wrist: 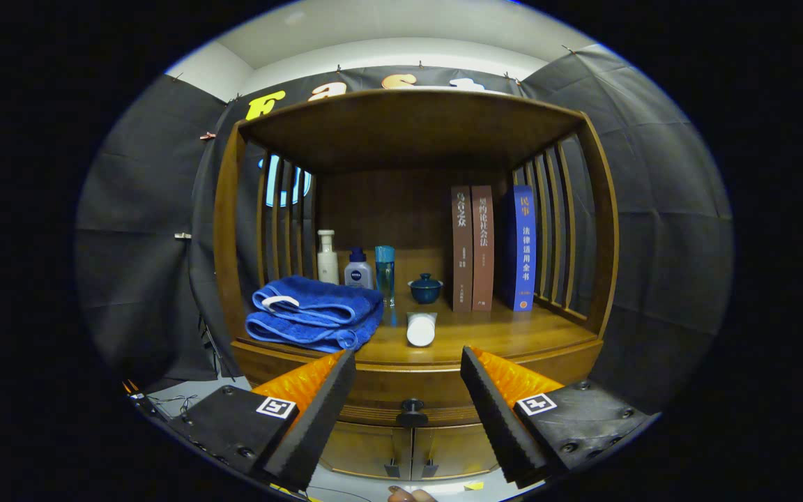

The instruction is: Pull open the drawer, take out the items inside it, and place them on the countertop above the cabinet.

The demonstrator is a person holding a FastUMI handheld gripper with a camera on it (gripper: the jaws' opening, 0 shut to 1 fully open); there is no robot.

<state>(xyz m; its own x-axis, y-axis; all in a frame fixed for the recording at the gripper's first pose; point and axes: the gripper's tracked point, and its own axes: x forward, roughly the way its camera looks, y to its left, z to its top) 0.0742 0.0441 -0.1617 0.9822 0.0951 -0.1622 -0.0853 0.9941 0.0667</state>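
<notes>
The hand-held gripper (408, 362) has its fingers spread apart, clamped on nothing, low in the frame's centre. Between them sits the shut drawer (408, 397) with its dark knob (412, 413). Above it, on the counter (513, 335), lie a folded blue towel (314, 314) at left, a white tube (421, 329) at centre, and books (492, 247) to the right.

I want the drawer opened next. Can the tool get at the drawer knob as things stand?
Probably yes: the tool is open, and the drawer knob sits between its fingers with nothing in front of it.
</notes>
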